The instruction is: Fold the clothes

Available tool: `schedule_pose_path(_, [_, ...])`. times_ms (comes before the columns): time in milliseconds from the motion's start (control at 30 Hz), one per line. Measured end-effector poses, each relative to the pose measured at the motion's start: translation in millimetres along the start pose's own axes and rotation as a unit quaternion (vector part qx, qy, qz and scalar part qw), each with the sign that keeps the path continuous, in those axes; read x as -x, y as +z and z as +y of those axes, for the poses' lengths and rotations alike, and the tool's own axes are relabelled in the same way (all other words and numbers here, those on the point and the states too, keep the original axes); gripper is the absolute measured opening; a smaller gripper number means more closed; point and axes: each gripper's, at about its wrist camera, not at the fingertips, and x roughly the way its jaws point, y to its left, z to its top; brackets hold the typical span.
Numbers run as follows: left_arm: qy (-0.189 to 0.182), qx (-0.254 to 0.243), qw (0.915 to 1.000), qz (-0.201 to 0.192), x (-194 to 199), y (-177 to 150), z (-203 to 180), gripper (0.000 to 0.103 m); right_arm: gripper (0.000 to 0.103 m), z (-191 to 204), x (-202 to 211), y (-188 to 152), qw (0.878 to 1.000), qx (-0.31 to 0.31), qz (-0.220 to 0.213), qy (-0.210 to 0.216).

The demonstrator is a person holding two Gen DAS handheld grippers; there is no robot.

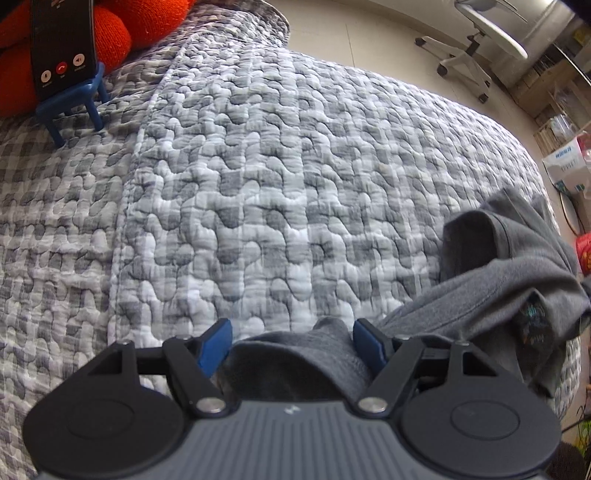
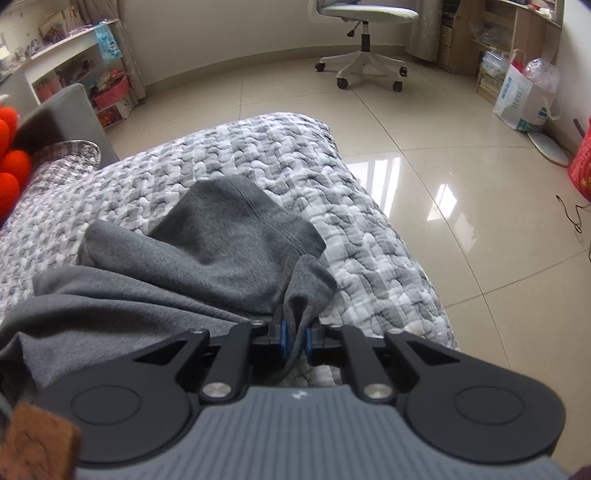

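A dark grey garment (image 2: pixel 221 251) lies crumpled on the quilted grey-and-white bed cover (image 2: pixel 332 206), near its right edge. A corner fold of the garment (image 2: pixel 306 284) runs down between the blue pads (image 2: pixel 283 339) of my right gripper (image 2: pixel 295 341). The pads stand slightly apart and the cloth hangs loosely in the gap. In the left wrist view the same garment (image 1: pixel 509 266) is bunched at the right. Part of it (image 1: pixel 295 354) humps up between the wide-spread blue fingers (image 1: pixel 218 343) of my left gripper (image 1: pixel 293 347), which is open.
A phone (image 1: pixel 62 40) leans on a small blue stand (image 1: pixel 74 107) at the back left, in front of an orange knitted cushion (image 1: pixel 122 29). Beyond the bed edge are glossy floor tiles (image 2: pixel 443 184), a white office chair (image 2: pixel 365 59), shelves and a paper bag (image 2: pixel 524 99).
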Motion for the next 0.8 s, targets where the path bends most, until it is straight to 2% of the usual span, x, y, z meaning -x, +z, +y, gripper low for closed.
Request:
schedule_pose_path(67, [0.0,-0.013,0.9999,0.003,1.4,-15.3,-6.4,0.073,0.041,0.3,4.2,8.6,1.0,0.014,-0.013,0.009])
schedule_pose_path(133, [0.0,-0.024,0.9997,0.006,2.6,-29.4,-13.6,0.073,0.047,1.9,7.7,16.2,0.999,0.035,-0.029,0.014])
schedule_pose_path(300, [-0.018,-0.027,0.999,0.029,-1.5,-57.4,-27.7,0.073,0.05,13.1,3.2,32.3,0.996,0.067,-0.048,0.027])
schedule_pose_path(433, [-0.017,-0.075,0.9959,0.048,0.5,-72.9,-41.8,0.073,0.051,23.1,-6.2,43.2,0.994,0.085,-0.054,0.046])
schedule_pose_path(667, [-0.033,-0.031,0.9988,0.02,26.1,-67.5,-16.9,0.073,0.056,53.5,-13.6,49.8,0.983,0.147,-0.058,0.092])
schedule_pose_path(800, [-0.028,-0.029,0.999,0.02,28.3,-70.9,-15.3,0.072,0.056,71.5,-18.7,53.3,0.976,0.178,-0.053,0.117])
